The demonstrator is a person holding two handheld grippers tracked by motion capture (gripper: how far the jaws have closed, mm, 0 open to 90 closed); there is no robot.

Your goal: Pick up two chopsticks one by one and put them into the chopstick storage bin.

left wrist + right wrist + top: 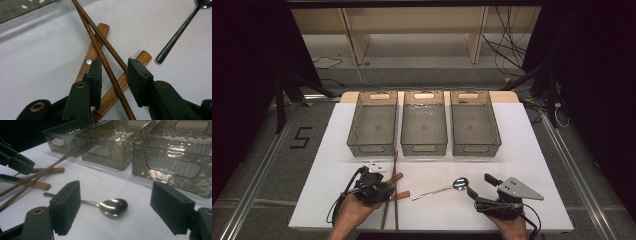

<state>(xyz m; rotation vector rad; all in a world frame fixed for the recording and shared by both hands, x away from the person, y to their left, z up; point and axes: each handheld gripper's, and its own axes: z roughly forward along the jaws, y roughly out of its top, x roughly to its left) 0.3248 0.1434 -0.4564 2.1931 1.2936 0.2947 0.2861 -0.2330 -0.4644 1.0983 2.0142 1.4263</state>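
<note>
Two dark wooden chopsticks (395, 185) lie crossed over two wooden-handled utensils (401, 195) at the front left of the white table (522, 165). My left gripper (379, 192) sits low over them. In the left gripper view its jaws straddle both chopsticks (105, 41) where they cross the wooden handles (101, 28); a gap shows beside the left pad, so the left gripper (114, 75) is open. A metal spoon (439, 190) lies mid-front. My right gripper (480, 184) rests to its right, open and holding nothing, and the spoon (112, 207) lies just ahead between the spread jaws.
Three clear grey bins stand in a row at the back: left (373, 149), middle (424, 149), right (475, 150). A small white object (378, 166) lies just beyond the left gripper. Bare tabletop lies between the bins and the utensils.
</note>
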